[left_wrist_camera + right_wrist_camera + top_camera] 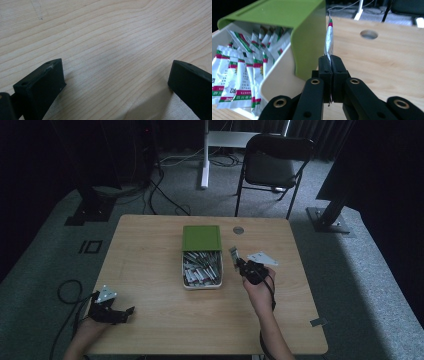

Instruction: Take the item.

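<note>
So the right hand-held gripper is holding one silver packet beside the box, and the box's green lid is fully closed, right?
Not quite. The green lid is slid back, leaving the box half open with packets showing, as the high view shows. The right hand-held gripper does hold one silver packet beside it.

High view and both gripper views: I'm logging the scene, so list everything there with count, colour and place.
table: one, light wood, centre
box: one, white, mid-table
lid: one, green, over the box's far half
sachets: many, silver with red and green, in the box
sachet: one, silver, pinched in the right tongs
chair: one, black, beyond the table
left tongs: black, open, near-left table edge
right tongs: black, right of the box
</note>
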Action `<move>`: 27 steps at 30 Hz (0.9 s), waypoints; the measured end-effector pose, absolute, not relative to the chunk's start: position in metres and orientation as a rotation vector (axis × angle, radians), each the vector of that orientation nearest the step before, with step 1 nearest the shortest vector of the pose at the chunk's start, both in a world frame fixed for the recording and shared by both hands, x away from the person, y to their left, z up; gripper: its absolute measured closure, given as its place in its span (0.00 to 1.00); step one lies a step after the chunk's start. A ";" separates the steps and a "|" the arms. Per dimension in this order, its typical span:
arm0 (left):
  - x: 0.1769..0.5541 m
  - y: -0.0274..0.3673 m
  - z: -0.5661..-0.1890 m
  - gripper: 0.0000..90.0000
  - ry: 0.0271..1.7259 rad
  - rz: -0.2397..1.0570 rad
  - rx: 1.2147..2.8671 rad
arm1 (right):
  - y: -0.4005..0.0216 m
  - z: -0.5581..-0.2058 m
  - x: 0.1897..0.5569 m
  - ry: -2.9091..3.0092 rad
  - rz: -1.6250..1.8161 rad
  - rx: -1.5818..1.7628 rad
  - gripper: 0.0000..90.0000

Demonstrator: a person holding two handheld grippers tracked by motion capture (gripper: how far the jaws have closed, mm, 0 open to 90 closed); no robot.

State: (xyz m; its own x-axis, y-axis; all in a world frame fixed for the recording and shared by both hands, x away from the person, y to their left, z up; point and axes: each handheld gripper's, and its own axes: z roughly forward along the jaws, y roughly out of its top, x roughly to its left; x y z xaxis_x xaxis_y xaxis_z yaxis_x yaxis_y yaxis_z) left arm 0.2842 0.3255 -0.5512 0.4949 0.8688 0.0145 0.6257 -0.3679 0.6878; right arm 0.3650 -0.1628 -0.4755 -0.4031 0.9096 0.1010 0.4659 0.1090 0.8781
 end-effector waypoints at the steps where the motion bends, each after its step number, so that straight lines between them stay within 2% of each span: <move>1: 0.284 0.326 -0.551 0.02 1.223 0.505 2.118 | -0.161 -0.479 0.366 1.926 1.240 1.341 0.99; 9: 0.284 0.325 -0.551 0.02 1.225 0.504 2.117 | -0.155 -0.504 0.371 1.951 1.243 1.386 0.99; 16: 0.284 0.325 -0.551 0.02 1.223 0.505 2.118 | -0.165 -0.520 0.378 1.965 1.201 1.457 0.99; 27: 0.284 0.326 -0.551 0.02 1.223 0.505 2.118 | -0.185 -0.530 0.386 1.951 1.129 1.516 0.97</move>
